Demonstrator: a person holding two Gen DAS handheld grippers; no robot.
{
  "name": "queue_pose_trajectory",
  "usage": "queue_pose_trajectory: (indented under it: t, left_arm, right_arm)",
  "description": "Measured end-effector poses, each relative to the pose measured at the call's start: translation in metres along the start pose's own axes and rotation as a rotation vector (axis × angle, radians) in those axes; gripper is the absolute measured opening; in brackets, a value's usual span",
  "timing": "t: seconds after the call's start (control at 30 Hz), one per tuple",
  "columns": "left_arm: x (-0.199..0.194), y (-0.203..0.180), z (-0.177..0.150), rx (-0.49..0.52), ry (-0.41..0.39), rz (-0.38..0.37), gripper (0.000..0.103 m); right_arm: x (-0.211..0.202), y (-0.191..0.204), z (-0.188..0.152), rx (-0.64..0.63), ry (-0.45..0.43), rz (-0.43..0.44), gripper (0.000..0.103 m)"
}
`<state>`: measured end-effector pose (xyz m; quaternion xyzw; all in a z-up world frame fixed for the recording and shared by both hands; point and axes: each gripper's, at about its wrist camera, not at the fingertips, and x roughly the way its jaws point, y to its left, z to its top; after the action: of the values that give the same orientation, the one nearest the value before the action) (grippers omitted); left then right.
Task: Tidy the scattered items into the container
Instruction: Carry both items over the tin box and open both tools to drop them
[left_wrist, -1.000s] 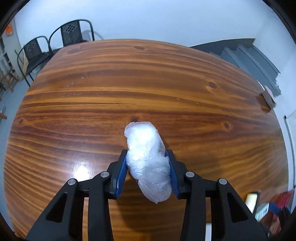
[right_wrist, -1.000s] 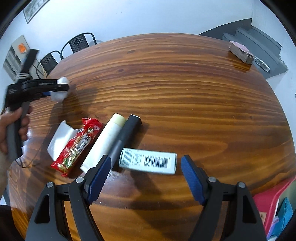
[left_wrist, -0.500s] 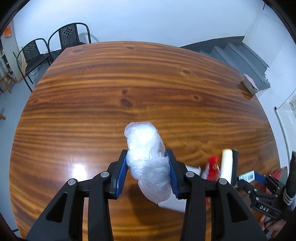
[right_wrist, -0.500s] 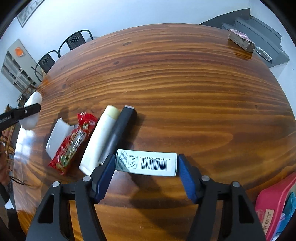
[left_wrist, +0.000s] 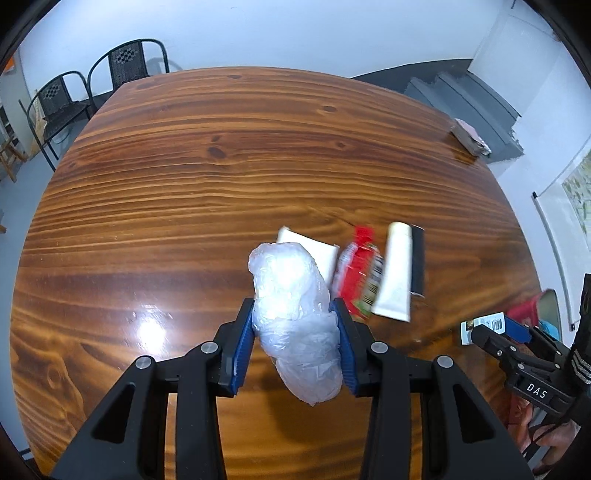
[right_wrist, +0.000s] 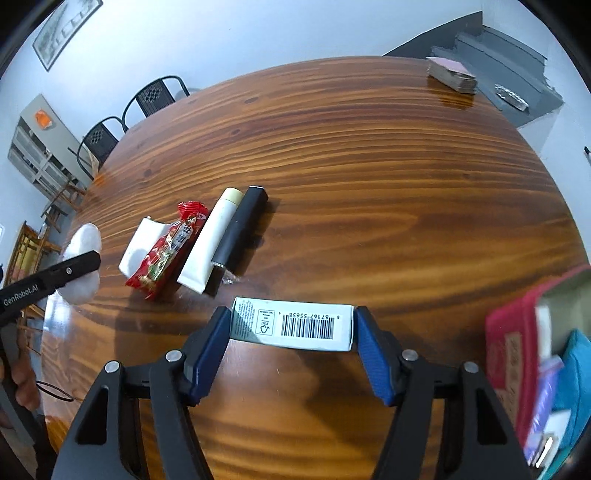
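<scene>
My left gripper (left_wrist: 293, 314) is shut on a crumpled clear plastic bag (left_wrist: 288, 273), held above the wooden table (left_wrist: 221, 166). The right gripper (right_wrist: 291, 325) is shut on a white barcode box (right_wrist: 295, 326), its pads pressing on both short ends, just off the tabletop. Still lying on the table are a white packet (right_wrist: 136, 245), a red snack wrapper (right_wrist: 166, 251), a cream tube (right_wrist: 212, 240) and a black stick (right_wrist: 240, 229). At the right table edge stands a red container (right_wrist: 509, 339) with several items inside. The right wrist view shows the bag (right_wrist: 83, 236) at far left.
A stack of cards (right_wrist: 450, 75) lies at the far right corner of the table. Black chairs (right_wrist: 155, 98) stand behind the far edge, with a grey shelf unit (right_wrist: 33, 151) further left. A thin black loop (right_wrist: 55, 391) lies near the person's hand at lower left.
The left gripper has carried the bag rightward, bringing the scattered items into its view. The right gripper closed onto the white box and has lifted it, with the red container now showing more at right.
</scene>
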<state>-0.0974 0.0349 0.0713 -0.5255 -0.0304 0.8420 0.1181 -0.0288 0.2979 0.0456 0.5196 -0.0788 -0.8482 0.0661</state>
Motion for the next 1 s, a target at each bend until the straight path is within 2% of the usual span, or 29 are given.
queue_pose_trajectory:
  t: [0.47,0.77,1.0]
  left_arm:
    - [-0.037,-0.083,-0.042,0.108,-0.019,-0.065,0.043]
    - [-0.046,-0.161,-0.057,0.198,-0.027,-0.137,0.043]
    - [-0.046,-0.239,-0.073,0.276,-0.006,-0.224,0.043]
  right_arm:
    - [-0.076,-0.044,-0.041,0.053,-0.093,-0.016,0.071]
    - [-0.126,-0.1,-0.065,0.117,-0.157,-0.069,0.071]
    - [-0.145,-0.152,-0.085,0.176,-0.157,-0.134,0.071]
